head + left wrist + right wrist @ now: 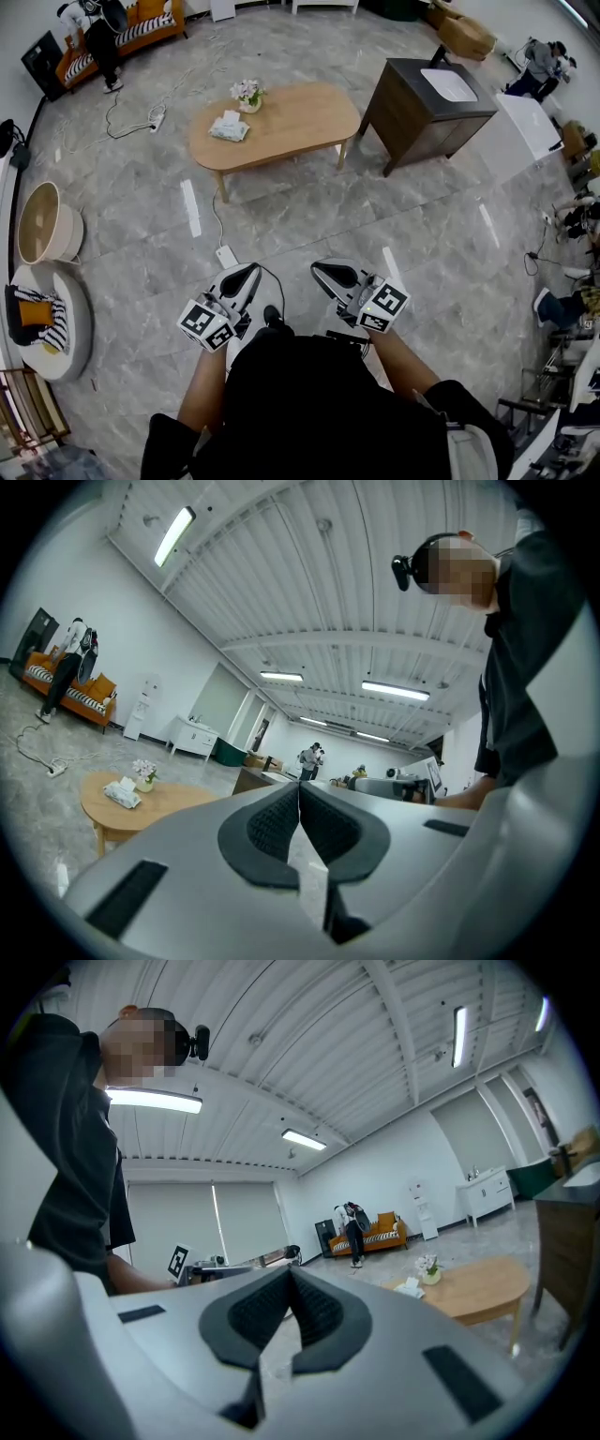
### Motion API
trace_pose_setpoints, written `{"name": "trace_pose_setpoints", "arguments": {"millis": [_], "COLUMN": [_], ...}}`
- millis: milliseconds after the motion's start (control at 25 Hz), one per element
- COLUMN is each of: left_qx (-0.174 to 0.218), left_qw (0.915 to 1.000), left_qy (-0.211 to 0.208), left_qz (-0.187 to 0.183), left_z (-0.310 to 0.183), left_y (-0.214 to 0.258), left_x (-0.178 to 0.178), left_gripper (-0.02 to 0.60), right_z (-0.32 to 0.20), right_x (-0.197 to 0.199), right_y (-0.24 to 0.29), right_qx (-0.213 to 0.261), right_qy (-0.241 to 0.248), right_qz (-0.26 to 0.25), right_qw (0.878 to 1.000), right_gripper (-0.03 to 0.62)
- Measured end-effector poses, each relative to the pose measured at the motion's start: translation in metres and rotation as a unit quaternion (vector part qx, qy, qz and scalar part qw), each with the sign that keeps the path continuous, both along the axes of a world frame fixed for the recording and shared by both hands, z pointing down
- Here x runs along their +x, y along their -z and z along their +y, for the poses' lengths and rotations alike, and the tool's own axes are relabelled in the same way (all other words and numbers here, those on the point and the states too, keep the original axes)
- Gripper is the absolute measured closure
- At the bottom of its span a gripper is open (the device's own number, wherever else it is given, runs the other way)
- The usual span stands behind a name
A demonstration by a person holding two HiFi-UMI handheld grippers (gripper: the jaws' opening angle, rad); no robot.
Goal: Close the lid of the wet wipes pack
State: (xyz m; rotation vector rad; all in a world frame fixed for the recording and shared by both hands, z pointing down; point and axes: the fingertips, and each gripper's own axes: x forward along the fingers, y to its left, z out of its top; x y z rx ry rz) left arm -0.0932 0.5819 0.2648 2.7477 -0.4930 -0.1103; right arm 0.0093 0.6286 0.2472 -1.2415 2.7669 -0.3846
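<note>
The wet wipes pack (229, 127) lies on the left part of an oval wooden table (291, 122), next to a small vase of flowers (248, 93). Whether its lid is up cannot be made out from here. Both grippers are held close to the person's body, far from the table. My left gripper (246, 272) is shut with nothing between its pads, and so is my right gripper (323, 270). In the left gripper view the jaws (299, 786) meet at the tips, with the pack (122, 794) small at the far left. The right gripper (289, 1272) also shows closed, with the pack (409, 1286) distant.
A dark cabinet with a white basin (427, 105) stands right of the table. A power strip and cables (155, 120) lie on the floor. A round basket (45, 223) and a white stool with striped cloth (66, 328) sit at left. People stand by the orange sofa (141, 28).
</note>
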Motion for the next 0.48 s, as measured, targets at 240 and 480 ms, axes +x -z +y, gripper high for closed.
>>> {"name": "trace_pose_setpoints", "arguments": {"millis": [240,480], "left_qx": [-0.017,-0.032], "left_qw": [0.9998,0.9994], "left_qy": [-0.013,0.014], "left_qz": [0.005,0.010], "left_z": [-0.046,-0.077], "left_y": [-0.012,-0.020], "left_x": [-0.001,-0.008], "left_gripper": [0.565,0.565], "right_z": [-0.053,-0.088], "right_x": [-0.005,-0.007], "right_y": [0.006,-0.003], "right_qx": [0.005,-0.012], "right_qy": [-0.010,0.014], "right_qz": [0.002,0.007], "right_qw": [1.000,1.000], "right_gripper": [0.583,0.583]}}
